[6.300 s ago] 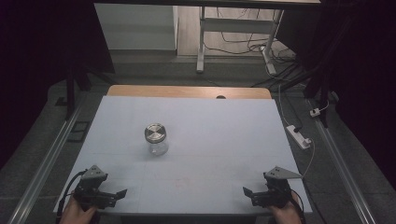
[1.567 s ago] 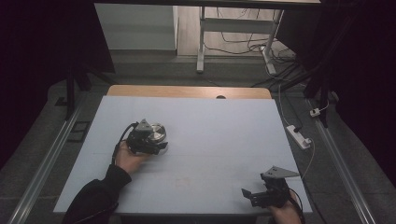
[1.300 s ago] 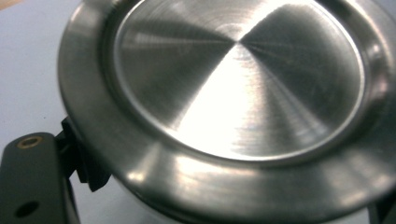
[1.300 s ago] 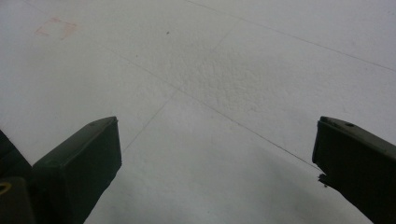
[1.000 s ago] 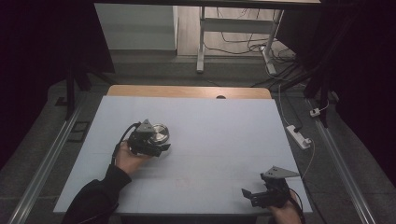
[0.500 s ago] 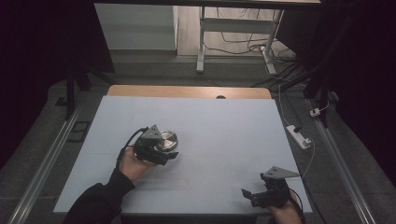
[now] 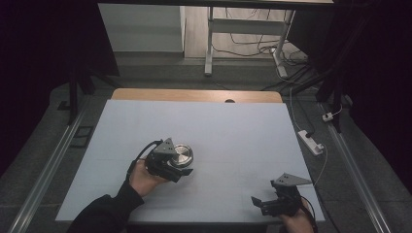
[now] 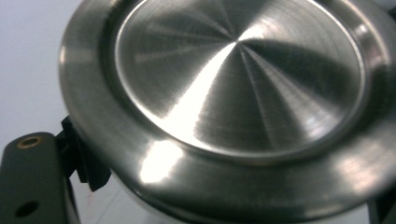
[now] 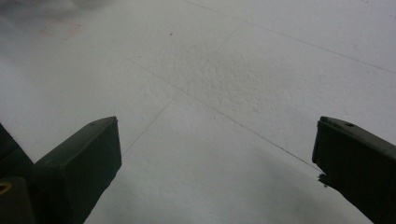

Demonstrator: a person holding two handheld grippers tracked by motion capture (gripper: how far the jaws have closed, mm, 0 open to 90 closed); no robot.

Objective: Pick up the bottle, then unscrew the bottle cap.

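Note:
A glass jar with a brushed steel lid (image 7: 182, 155) hangs just above the white table (image 7: 243, 131), left of its middle. My left gripper (image 7: 179, 164) is shut on the jar below the lid, held by a hand in a dark sleeve. In the left gripper view the lid (image 8: 233, 84) looms close and tilted, with one black finger (image 8: 28, 182) at its lower left. My right gripper (image 7: 260, 203) rests near the table's front right corner, open. In the right gripper view its gripper (image 9: 217, 154) has only bare table between the jaws.
A wooden strip (image 7: 194, 95) runs along the table's far edge. A white power strip (image 7: 311, 141) with its cable lies on the floor to the right. Metal rails (image 7: 48, 165) flank the table, and a stand's legs (image 7: 209, 43) with cables are behind it.
My left gripper has carried the jar towards the front and right of the table, slightly raised. The right gripper has stayed put.

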